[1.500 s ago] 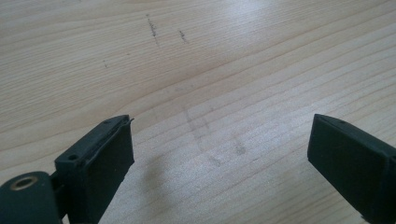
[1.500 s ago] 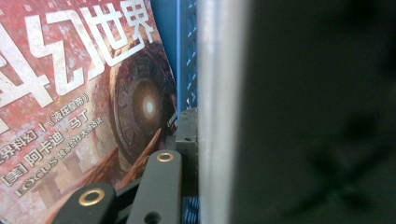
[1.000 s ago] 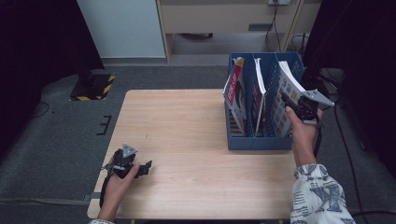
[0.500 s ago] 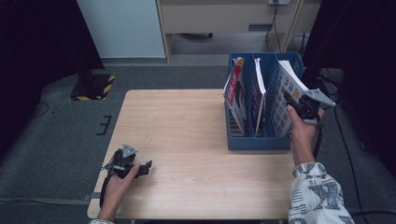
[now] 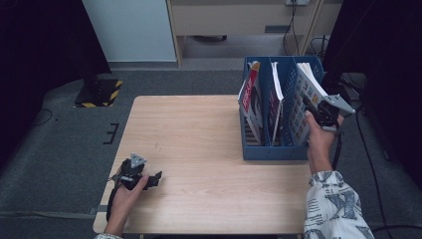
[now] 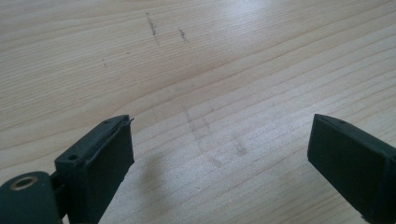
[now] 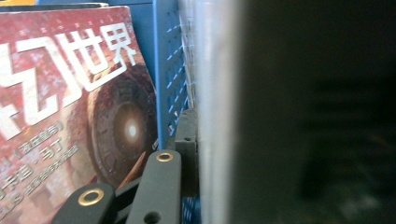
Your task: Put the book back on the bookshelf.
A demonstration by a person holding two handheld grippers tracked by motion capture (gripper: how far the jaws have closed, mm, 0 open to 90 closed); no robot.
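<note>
Right gripper (image 5: 312, 106) is clamped on the top edge of a magazine (image 5: 304, 99) that leans in the rightmost slot of the blue file rack (image 5: 271, 149) at the far right of the table (image 5: 199, 129), so I'd judge the filing nearly done, with only the release left (or, just as likely, a pull-out barely begun). Left gripper (image 5: 155, 179) rests open and empty on the near left of the table. Large white Chinese characters, 世界 among them, show on the red cover (image 7: 70, 102) in the next slot.
</note>
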